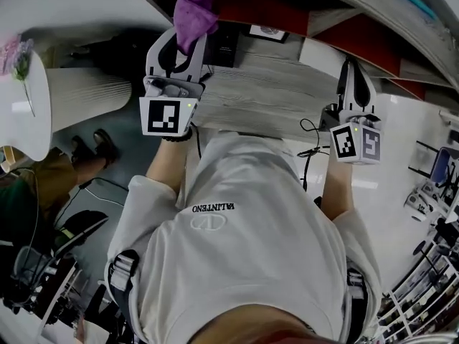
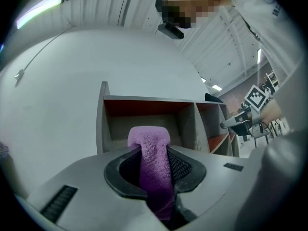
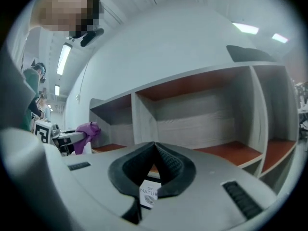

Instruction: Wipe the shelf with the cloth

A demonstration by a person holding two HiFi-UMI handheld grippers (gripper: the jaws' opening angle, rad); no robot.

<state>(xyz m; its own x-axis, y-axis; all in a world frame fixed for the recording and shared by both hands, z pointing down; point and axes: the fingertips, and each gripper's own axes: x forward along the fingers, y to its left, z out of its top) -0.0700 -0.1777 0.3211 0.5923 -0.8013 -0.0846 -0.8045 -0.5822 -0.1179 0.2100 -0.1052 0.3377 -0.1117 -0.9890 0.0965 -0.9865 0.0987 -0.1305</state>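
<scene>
The purple cloth (image 1: 192, 13) is pinched in my left gripper (image 1: 185, 33), which is raised toward the left end of the grey shelf unit (image 1: 267, 92). In the left gripper view the cloth (image 2: 153, 162) hangs between the shut jaws and bulges above them, in front of the leftmost compartment (image 2: 144, 121). My right gripper (image 1: 353, 74) is held up further right with its jaws together and nothing in them. In the right gripper view its tips (image 3: 155, 148) meet before the wide middle compartment (image 3: 202, 112), and the cloth (image 3: 88, 131) shows at far left.
A small framed card (image 1: 270, 31) and a dark box (image 1: 225, 45) stand on the shelf between the grippers. The card's white label (image 3: 149, 194) shows behind the right jaws. A white round table (image 1: 25, 102) and a seated person's sandalled feet (image 1: 93, 147) are at left.
</scene>
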